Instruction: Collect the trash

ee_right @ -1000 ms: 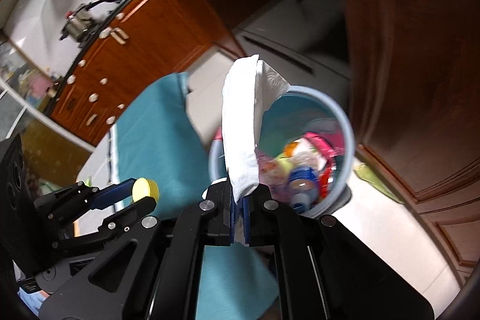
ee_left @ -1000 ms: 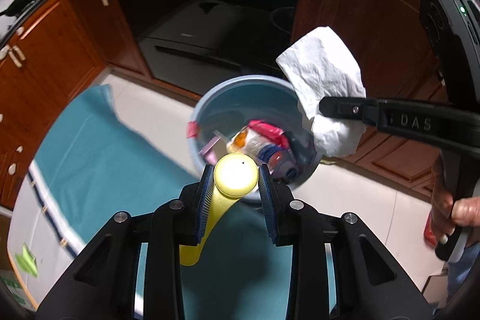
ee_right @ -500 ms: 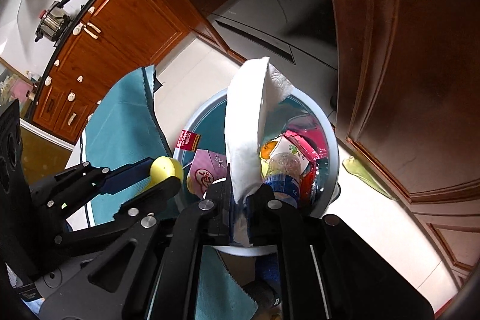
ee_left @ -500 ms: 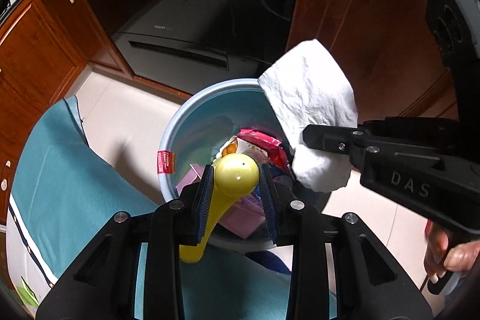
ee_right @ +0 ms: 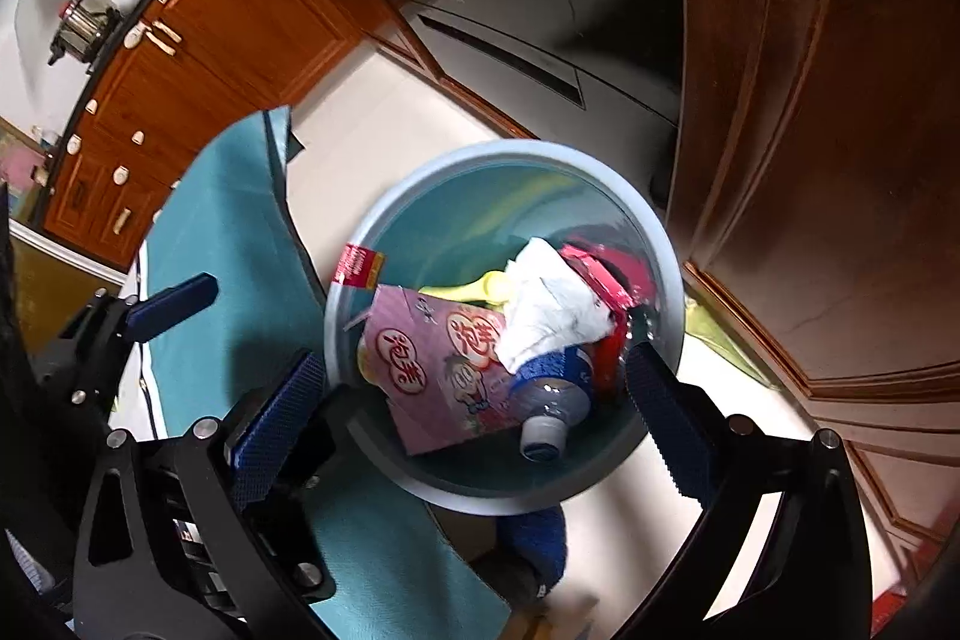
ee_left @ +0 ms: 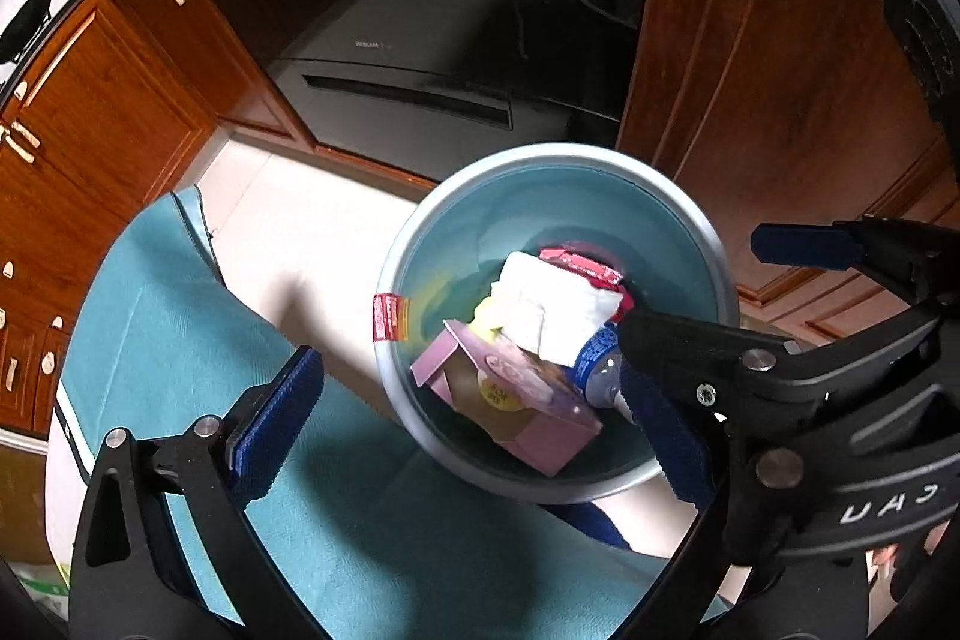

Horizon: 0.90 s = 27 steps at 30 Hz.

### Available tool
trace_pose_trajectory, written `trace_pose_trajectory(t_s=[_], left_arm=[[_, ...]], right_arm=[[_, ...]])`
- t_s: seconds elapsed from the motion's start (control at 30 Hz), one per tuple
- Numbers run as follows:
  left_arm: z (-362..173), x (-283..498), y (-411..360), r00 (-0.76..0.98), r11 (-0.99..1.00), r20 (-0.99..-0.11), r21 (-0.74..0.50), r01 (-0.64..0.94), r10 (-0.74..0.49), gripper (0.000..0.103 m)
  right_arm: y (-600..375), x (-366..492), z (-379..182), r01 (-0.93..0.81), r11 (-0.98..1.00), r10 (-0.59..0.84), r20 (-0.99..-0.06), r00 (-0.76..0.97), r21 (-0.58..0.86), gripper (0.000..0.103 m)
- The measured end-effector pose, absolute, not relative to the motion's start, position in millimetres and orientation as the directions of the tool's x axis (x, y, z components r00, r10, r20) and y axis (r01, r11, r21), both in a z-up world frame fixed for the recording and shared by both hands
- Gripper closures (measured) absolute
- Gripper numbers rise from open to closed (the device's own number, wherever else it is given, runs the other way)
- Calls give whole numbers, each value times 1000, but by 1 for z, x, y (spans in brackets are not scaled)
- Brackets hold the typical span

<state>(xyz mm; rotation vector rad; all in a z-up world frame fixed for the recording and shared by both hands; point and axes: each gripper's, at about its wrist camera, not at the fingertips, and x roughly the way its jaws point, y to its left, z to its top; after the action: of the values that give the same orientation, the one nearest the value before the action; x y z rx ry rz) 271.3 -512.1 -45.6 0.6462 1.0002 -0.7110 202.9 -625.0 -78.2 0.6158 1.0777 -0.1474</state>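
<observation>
A light blue trash bin (ee_left: 396, 280) (ee_right: 342, 340) stands on the floor right below both grippers. Inside it lie a crumpled white tissue (ee_left: 552, 304) (ee_right: 552, 304), a yellow plastic piece (ee_left: 489, 316) (ee_right: 474, 289), a pink box (ee_left: 510, 400) (ee_right: 432, 358), a plastic bottle (ee_left: 600, 370) (ee_right: 552, 400) and a red wrapper (ee_left: 582, 265) (ee_right: 606, 274). My left gripper (ee_left: 474, 427) hangs over the bin's near rim, jaws opening wide, with nothing held between them. Beside it, my right gripper (ee_right: 471, 415) is likewise opening and empty.
A teal cloth (ee_left: 180, 310) covers the surface at the left, reaching the bin. Wooden cabinets (ee_left: 750, 70) stand close behind and to the right. A dark glass-fronted appliance (ee_left: 420, 40) is behind the bin. A green scrap (ee_right: 720, 334) lies on the pale floor.
Both grippers moved down over the bin and opened. The yellow piece left the left gripper and the tissue left the right one; both now lie in the bin.
</observation>
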Motion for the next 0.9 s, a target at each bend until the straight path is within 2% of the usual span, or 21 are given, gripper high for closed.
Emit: trace_pose_trajectory(t_s=[0.47,0.9], left_arm=[[-33,248,-489,371,611,-895,153,777,-248,4],[1,207,-425,394,657,-870,114,745,-295,4]], right_arm=[[-611,185,-64,423,854,105,-898,428,302,6],[-574,137,-15,387,902,-1,-896,444,191,6]])
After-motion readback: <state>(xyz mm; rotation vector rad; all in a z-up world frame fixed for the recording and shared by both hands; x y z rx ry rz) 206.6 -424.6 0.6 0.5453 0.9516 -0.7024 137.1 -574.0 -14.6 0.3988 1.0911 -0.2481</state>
